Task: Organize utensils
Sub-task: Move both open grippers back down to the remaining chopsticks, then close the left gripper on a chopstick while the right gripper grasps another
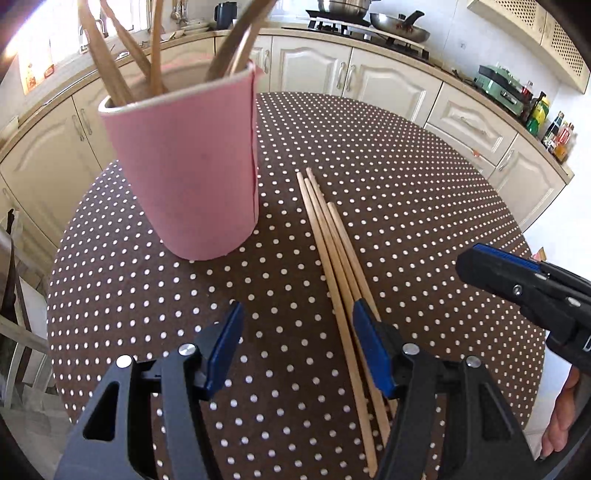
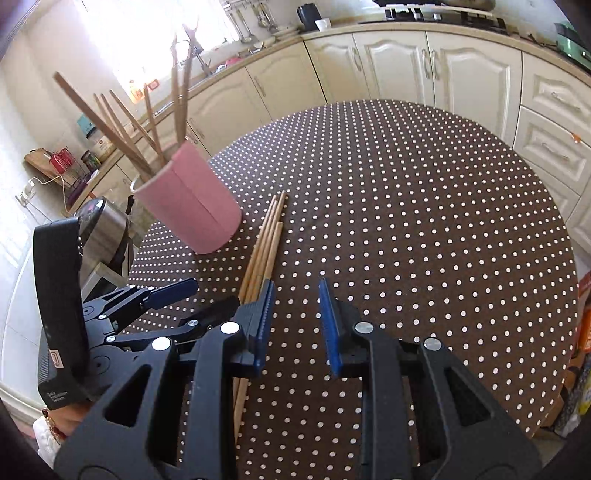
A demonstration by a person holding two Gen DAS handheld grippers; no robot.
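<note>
A pink cup [image 1: 184, 162] stands on the dotted round table [image 1: 424, 192] and holds several wooden utensils [image 1: 107, 62]. Several wooden chopsticks [image 1: 332, 243] lie side by side on the table to the cup's right. My left gripper [image 1: 297, 328] is open and empty, just above the table, with its right finger over the chopsticks' near part. My right gripper [image 2: 297, 306] is open and empty, its left finger beside the chopsticks [image 2: 264, 240]. The cup [image 2: 188, 203] stands to its far left. The right gripper also shows at the right of the left wrist view [image 1: 517, 288].
Cream kitchen cabinets [image 1: 369, 77] curve behind the table. A stove with pans [image 1: 369, 22] and bottles [image 1: 554, 129] sit on the counter. A metal appliance [image 2: 103, 229] stands off the table's left edge. Chairs stand at the left [image 1: 18, 314].
</note>
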